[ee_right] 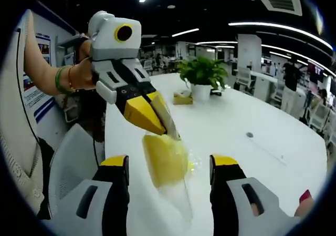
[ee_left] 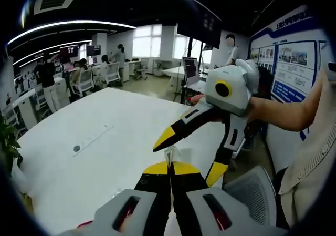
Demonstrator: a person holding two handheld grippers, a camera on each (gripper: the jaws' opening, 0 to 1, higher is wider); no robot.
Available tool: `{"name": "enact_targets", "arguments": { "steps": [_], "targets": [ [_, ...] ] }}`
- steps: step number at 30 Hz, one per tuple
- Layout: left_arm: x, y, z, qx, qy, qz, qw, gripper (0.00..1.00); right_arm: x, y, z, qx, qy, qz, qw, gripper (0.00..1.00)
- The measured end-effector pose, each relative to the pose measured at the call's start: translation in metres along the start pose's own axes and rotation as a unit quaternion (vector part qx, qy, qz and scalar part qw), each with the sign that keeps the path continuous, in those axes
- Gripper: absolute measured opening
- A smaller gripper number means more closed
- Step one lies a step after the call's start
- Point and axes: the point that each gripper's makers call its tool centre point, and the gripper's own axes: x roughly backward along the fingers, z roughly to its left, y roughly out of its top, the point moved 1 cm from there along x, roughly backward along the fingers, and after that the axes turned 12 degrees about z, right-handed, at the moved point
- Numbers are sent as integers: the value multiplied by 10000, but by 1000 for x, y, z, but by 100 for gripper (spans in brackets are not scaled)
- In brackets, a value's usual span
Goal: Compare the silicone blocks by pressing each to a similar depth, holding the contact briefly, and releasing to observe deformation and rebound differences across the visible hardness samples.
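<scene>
A yellow silicone block [ee_right: 164, 158] hangs inside a clear plastic bag [ee_right: 176, 194] above the white table. My left gripper [ee_right: 164, 126], held by a hand at the upper left of the right gripper view, is shut on the bag's top edge. In the left gripper view its yellow tips [ee_left: 170, 166] meet on a scrap of the clear bag [ee_left: 169, 154]. My right gripper [ee_right: 169, 162] stands open, with one jaw on each side of the hanging block and neither touching it. Seen from the left gripper, the right gripper [ee_left: 189, 157] reaches in from the right with jaws spread.
The long white table [ee_left: 105, 141] has a socket strip [ee_left: 92, 140]. A potted plant [ee_right: 202, 75] and a yellow box [ee_right: 184, 96] stand farther along it. A grey mesh chair [ee_right: 71, 162] is beside the table edge. People and desks fill the office behind.
</scene>
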Motion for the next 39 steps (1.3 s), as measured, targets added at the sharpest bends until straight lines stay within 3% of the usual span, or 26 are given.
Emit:
{"name": "enact_targets", "arguments": {
  "steps": [5, 9, 15, 22, 33, 39],
  "targets": [
    [0, -1, -1, -2, -55, 29, 10000, 0, -17, 1, 2, 72, 138, 98, 9998, 52],
    [-1, -3, -4, -4, -75, 36, 10000, 0, -24, 0, 6, 258, 225, 118, 9993, 36],
    [0, -5, -7, -51, -68, 58, 9999, 0, -32, -7, 11, 264, 346, 294, 9986, 42],
    [1, -6, -15, -119, -135, 58, 9998, 0, -36, -8, 11, 301, 394, 371, 9981, 40],
    [2, -10, -22, -356, -242, 212, 9988, 0, -39, -18, 28, 239, 735, 755, 9941, 28],
    [3, -11, -26, -393, -284, 199, 9986, 0, -37, -20, 31, 465, 554, 829, 9939, 22]
  ]
}}
